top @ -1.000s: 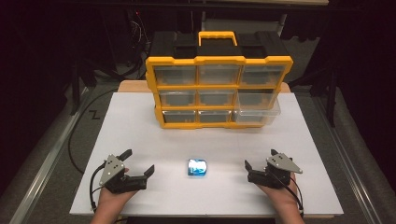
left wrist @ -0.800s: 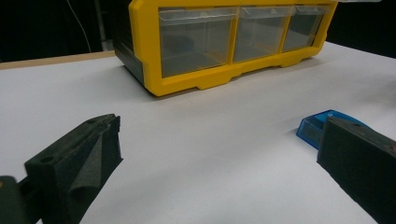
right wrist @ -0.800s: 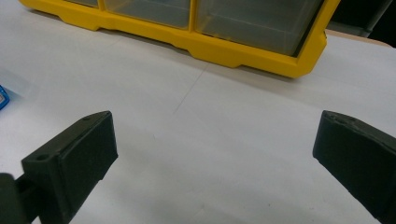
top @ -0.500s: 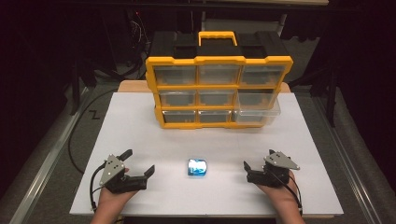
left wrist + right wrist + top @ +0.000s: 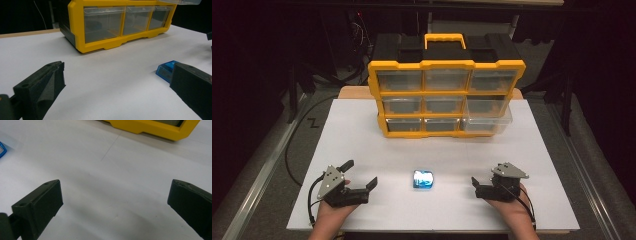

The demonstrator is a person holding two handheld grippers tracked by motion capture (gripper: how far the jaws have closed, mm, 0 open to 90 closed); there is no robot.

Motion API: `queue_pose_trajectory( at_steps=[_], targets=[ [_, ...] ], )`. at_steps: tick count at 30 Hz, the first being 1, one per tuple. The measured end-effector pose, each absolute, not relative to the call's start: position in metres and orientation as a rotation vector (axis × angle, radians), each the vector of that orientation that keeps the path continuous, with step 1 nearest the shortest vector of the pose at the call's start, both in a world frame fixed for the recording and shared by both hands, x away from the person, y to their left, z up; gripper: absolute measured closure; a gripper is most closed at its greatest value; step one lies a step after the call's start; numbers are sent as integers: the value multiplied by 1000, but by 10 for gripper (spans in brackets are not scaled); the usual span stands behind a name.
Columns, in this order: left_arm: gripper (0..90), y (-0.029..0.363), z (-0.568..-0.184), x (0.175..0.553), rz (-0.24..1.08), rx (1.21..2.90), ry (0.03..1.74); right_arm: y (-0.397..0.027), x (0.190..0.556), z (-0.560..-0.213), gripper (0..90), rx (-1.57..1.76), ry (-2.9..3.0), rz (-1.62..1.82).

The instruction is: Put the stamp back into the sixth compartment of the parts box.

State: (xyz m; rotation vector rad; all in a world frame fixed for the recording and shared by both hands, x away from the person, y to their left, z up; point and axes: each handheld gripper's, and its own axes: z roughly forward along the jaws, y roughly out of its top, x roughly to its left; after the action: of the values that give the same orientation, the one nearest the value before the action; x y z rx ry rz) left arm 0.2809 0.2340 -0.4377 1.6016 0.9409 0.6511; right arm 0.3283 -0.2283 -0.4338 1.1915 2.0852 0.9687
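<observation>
A small blue translucent box [image 5: 423,179] lies on the white tabletop [image 5: 452,150] between the two hands. My left gripper [image 5: 360,173] rests to its left, open, with nothing between its jaws. In the left gripper view the blue box [image 5: 166,70] sits just beyond the right jaw of the left gripper [image 5: 117,85]. My right gripper [image 5: 484,179] rests to the box's right, open and empty. In the right gripper view the right gripper [image 5: 115,202] spans bare table, and a corner of the blue box [image 5: 1,149] shows at the left edge.
A yellow drawer organiser [image 5: 447,95] with a black top and a yellow handle stands at the back of the table. One clear drawer [image 5: 488,119] at its lower right sticks out. The organiser [image 5: 120,22] faces the left gripper, and its base [image 5: 155,127] is ahead of the right gripper.
My right gripper has edged slightly to the left. The left gripper and the blue box have stayed where they were.
</observation>
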Motion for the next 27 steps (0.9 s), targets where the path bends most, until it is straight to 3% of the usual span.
queue_pose_trajectory(
  at_steps=[27],
  targets=[
    [3, 231, -438, 282, 657, 1611, 930, -217, 331, -438, 9, 1167, 2293, 866]
  ],
)
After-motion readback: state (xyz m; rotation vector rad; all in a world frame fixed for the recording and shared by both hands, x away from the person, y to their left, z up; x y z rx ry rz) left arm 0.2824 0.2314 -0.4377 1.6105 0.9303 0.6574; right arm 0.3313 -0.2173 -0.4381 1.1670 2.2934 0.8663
